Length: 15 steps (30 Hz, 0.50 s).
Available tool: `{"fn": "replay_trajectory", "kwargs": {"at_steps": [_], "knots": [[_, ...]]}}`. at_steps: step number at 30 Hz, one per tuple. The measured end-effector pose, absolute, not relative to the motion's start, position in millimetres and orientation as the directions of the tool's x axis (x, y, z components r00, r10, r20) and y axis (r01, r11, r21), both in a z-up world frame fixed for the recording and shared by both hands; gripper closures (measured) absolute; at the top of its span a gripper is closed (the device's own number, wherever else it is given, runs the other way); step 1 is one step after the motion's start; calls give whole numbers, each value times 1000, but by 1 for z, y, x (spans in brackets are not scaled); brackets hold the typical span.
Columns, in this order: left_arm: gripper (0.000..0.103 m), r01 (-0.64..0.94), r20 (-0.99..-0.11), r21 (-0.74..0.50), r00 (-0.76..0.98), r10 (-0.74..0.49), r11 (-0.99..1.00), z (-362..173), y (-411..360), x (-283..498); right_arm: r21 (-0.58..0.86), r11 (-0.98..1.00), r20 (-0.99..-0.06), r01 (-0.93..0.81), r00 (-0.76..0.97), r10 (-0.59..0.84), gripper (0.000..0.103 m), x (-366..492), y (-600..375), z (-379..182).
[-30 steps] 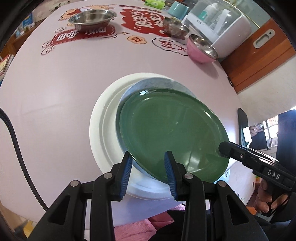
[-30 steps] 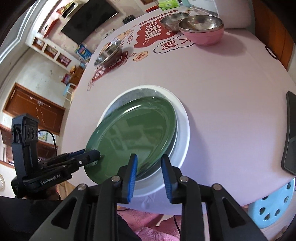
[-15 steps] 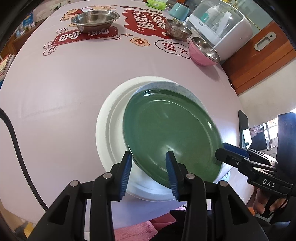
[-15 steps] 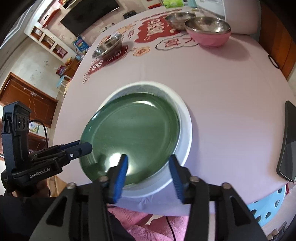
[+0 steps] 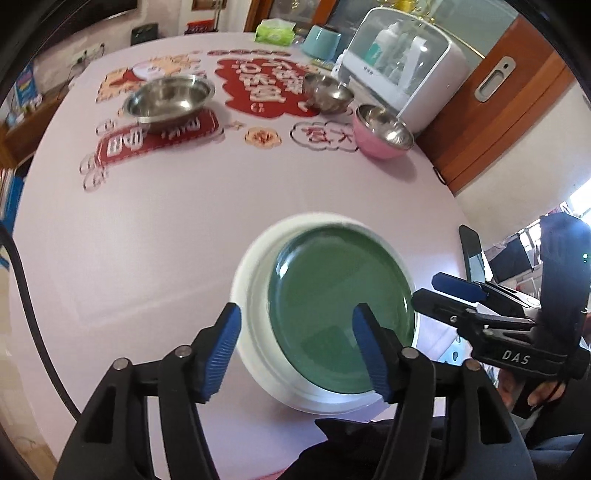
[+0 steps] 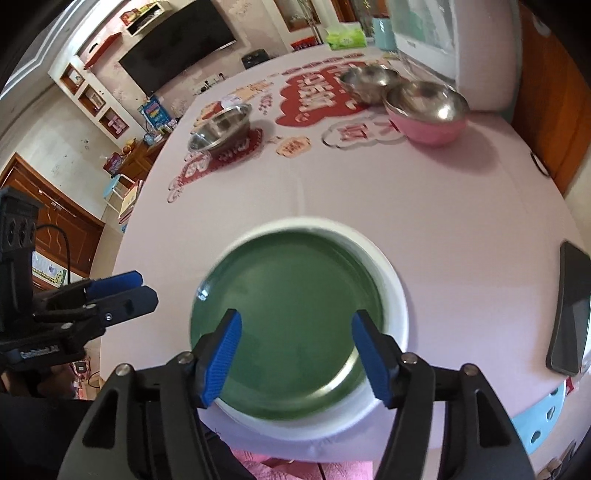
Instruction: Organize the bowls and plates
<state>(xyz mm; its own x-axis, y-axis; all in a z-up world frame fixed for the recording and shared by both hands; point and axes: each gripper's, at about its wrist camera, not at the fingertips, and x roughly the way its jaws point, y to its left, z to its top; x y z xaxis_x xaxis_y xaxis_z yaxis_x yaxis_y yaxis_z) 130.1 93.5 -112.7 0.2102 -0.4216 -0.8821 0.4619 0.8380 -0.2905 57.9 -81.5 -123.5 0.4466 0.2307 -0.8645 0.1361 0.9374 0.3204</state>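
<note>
A green plate (image 5: 341, 314) (image 6: 291, 321) lies flat on top of a white plate (image 5: 251, 295) (image 6: 397, 306) near the table's front edge. My left gripper (image 5: 295, 350) is open and empty, raised above and behind the stack. My right gripper (image 6: 295, 354) is open and empty, raised over the plates' near rim. A wide steel bowl (image 5: 170, 98) (image 6: 221, 131), a small steel bowl (image 5: 327, 92) (image 6: 367, 79) and a pink bowl (image 5: 382, 131) (image 6: 428, 110) stand at the far side.
The round table (image 5: 166, 221) has a pale pink cloth with red prints. A white appliance (image 5: 402, 62) stands at the back right. A dark phone (image 6: 569, 314) lies at the right edge. A tissue box (image 5: 275, 31) and teal cup (image 5: 321, 40) are at the back.
Both grippers let go of the green plate, opened wide and pulled back and up. The green plate now lies flat, centred in the white plate.
</note>
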Motion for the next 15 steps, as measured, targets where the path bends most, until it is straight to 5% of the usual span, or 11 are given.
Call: {"fn": "replay_trajectory", "kwargs": {"at_steps": [5,15], "knots": [[26,509,-873,-242,256,-414,826,-83,105,150,281,954,-859,100,469,204,35,78,-59,-109],[24,477,-874,-96,380,-303,874,-48,136,193,250,968,-825,-32,516,230,34,134,-10,-80]]}}
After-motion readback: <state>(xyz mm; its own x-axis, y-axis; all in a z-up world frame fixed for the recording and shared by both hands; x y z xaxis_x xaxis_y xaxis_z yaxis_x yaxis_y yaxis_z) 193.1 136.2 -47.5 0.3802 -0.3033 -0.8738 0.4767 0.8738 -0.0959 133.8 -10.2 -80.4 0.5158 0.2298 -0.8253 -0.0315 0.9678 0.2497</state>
